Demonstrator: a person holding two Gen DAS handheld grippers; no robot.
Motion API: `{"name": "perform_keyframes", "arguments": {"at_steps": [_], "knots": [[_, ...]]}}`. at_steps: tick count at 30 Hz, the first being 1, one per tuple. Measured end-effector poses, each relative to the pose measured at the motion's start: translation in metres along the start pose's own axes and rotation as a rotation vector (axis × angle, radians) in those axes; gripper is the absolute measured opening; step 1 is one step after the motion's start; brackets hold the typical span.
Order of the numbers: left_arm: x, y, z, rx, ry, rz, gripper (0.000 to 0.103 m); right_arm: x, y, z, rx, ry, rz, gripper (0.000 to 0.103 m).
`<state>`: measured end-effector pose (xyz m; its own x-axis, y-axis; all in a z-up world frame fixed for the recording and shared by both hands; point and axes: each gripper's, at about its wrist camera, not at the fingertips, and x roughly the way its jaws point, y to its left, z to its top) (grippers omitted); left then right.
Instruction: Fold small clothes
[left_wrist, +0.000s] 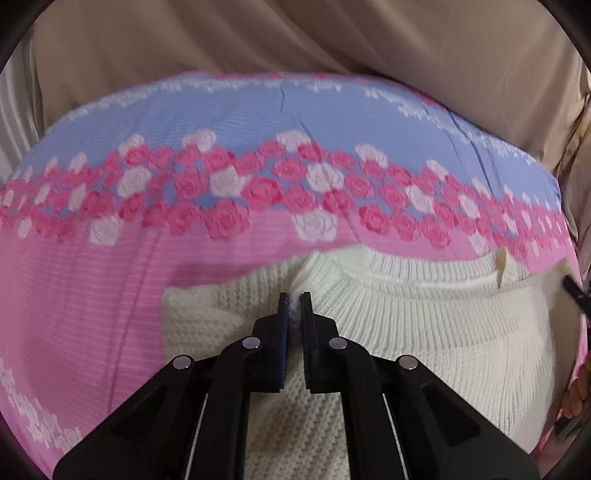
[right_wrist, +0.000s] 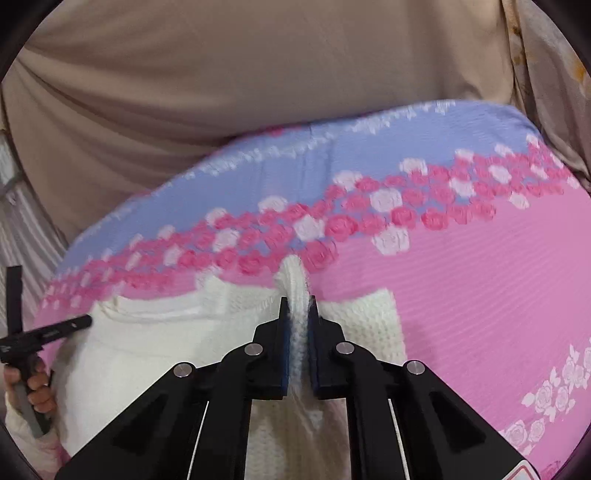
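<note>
Bedding in pink and blue roses (left_wrist: 110, 280) carries the cream knit sweater (left_wrist: 424, 332), collar away from the person. Left gripper (left_wrist: 294, 301) is clamped on one shoulder, right gripper (right_wrist: 298, 306) on the other, level for folding it forward.

Left wrist view sits right behind the left gripper (left_wrist: 294, 295), looking forward and down along its fingers, very close to the white sweater (left_wrist: 424, 332). Right wrist view does the same behind the right gripper (right_wrist: 298, 301), angled down less steeply. Both face the far edge of the bedsheet (left_wrist: 110, 280) and the beige curtain (left_wrist: 258, 37) behind it. Shared: sweater, rose band, curtain. Right view catches the left tool and the hand (right_wrist: 37, 391) at its left edge.
</note>
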<state>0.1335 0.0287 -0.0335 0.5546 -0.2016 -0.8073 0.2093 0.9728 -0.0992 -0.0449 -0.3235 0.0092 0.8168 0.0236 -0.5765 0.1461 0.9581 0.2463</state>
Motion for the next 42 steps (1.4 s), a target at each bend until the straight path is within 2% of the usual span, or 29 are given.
{"name": "perform_keyframes", "arguments": {"at_steps": [1, 2, 4, 6, 7, 9, 12, 13, 15, 17, 19, 21, 23, 24, 26, 29, 32, 33, 35, 36, 37, 38, 40, 42], "knots": [[-0.007, 0.002, 0.002, -0.011, -0.036, 0.014, 0.005, -0.009, 0.002, 0.003, -0.014, -0.040, -0.016, 0.008], [-0.011, 0.006, 0.004, -0.026, -0.056, 0.021, 0.005, -0.007, -0.001, 0.004, -0.011, -0.039, -0.033, 0.008], [-0.008, 0.012, 0.006, -0.046, -0.075, 0.063, 0.005, 0.019, -0.017, -0.001, 0.012, 0.036, -0.085, 0.007], [0.013, 0.018, 0.005, -0.055, -0.026, 0.080, 0.004, 0.057, -0.034, -0.019, 0.052, 0.166, -0.114, 0.007], [0.023, 0.019, 0.002, -0.057, -0.011, 0.089, 0.005, 0.056, -0.034, -0.021, 0.055, 0.145, -0.104, 0.007], [0.019, 0.015, 0.000, -0.039, -0.037, 0.113, 0.005, 0.045, -0.026, -0.015, 0.026, 0.134, -0.115, 0.007], [0.007, 0.011, 0.001, -0.044, -0.036, 0.101, 0.007, 0.024, -0.017, -0.010, 0.037, 0.096, -0.128, 0.010], [-0.001, 0.011, -0.001, -0.055, -0.047, 0.087, 0.008, 0.013, -0.014, -0.009, 0.042, 0.070, -0.129, 0.017], [-0.028, 0.009, -0.010, -0.055, -0.089, 0.069, 0.008, -0.016, 0.001, -0.012, 0.030, 0.010, -0.102, 0.022], [-0.063, -0.001, -0.027, -0.027, -0.154, 0.067, 0.015, -0.041, 0.028, -0.025, -0.015, 0.000, -0.020, 0.025], [-0.086, -0.021, -0.049, 0.026, -0.186, 0.045, 0.028, -0.050, 0.064, -0.049, -0.081, 0.058, 0.090, 0.026], [-0.097, -0.048, -0.077, 0.090, -0.172, 0.012, 0.028, -0.044, 0.096, -0.078, -0.133, 0.145, 0.178, 0.026], [-0.090, -0.073, -0.101, 0.146, -0.114, -0.028, 0.029, -0.036, 0.123, -0.110, -0.195, 0.222, 0.224, 0.025], [-0.084, -0.081, -0.113, 0.167, -0.088, -0.027, 0.030, -0.034, 0.127, -0.121, -0.220, 0.234, 0.214, 0.023], [-0.072, -0.082, -0.131, 0.181, -0.044, 0.006, 0.030, -0.032, 0.118, -0.138, -0.242, 0.251, 0.139, 0.019], [-0.072, -0.050, -0.144, 0.117, -0.023, 0.012, 0.031, -0.047, 0.060, -0.144, -0.121, 0.262, 0.075, 0.011], [-0.085, -0.009, -0.156, 0.040, -0.016, 0.117, 0.030, -0.078, 0.003, -0.149, -0.029, 0.233, -0.075, 0.010], [-0.087, 0.003, -0.161, 0.021, -0.006, 0.124, 0.029, -0.086, -0.012, -0.152, 0.000, 0.231, -0.096, 0.010], [-0.089, 0.019, -0.171, -0.020, 0.025, 0.109, 0.025, -0.095, -0.031, -0.154, 0.070, 0.238, -0.077, 0.004], [-0.090, 0.020, -0.174, -0.027, 0.030, 0.108, 0.023, -0.097, -0.032, -0.153, 0.089, 0.235, -0.080, 0.004], [-0.092, 0.018, -0.177, -0.029, 0.029, 0.116, 0.023, -0.099, -0.026, -0.150, 0.085, 0.222, -0.091, 0.009], [-0.093, 0.017, -0.176, -0.033, 0.027, 0.121, 0.023, -0.103, -0.012, -0.146, 0.057, 0.192, -0.082, 0.018], [-0.094, 0.008, -0.176, -0.024, 0.017, 0.127, 0.024, -0.103, 0.014, -0.140, -0.004, 0.161, -0.046, 0.019], [-0.090, 0.004, -0.176, -0.021, 0.020, 0.143, 0.024, -0.087, 0.032, -0.145, -0.068, 0.188, -0.041, 0.020]]}}
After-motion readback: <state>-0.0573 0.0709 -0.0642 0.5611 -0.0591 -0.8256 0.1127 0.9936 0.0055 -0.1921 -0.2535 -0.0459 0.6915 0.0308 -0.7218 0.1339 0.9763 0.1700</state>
